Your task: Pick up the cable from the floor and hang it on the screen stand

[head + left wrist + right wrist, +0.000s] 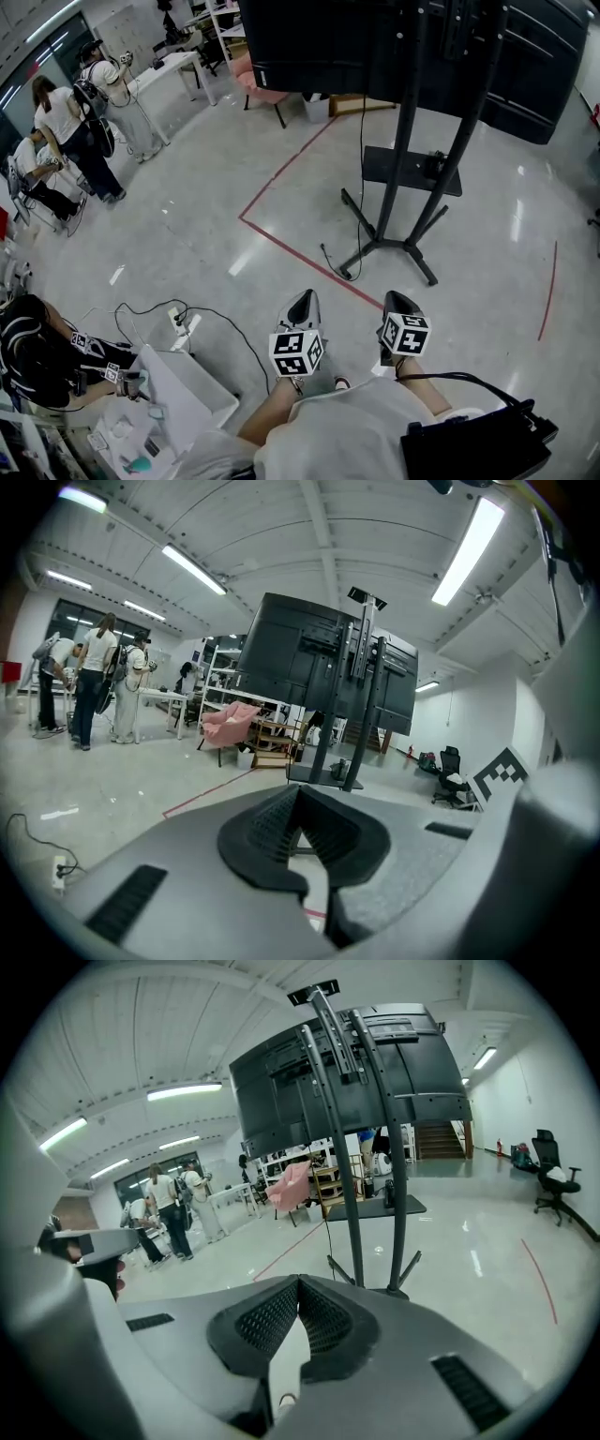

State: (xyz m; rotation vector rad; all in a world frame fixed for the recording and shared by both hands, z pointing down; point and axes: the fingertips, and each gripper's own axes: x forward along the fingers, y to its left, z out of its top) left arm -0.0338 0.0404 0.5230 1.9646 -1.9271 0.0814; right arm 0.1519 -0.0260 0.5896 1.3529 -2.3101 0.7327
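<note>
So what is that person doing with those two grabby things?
A person holds a tool in each hand, the left tool and the right tool. Both are shut and hold nothing. The job is to hang a cable on the screen stand. The cable lies on the floor by the stand's feet and is not yet picked up. The person stands a little way back from it, tools pointed toward the stand.

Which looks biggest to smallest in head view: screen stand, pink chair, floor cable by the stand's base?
1. screen stand, by far.
2. pink chair, though it sits farther from the camera.
3. cable, a short thin curl.
</note>
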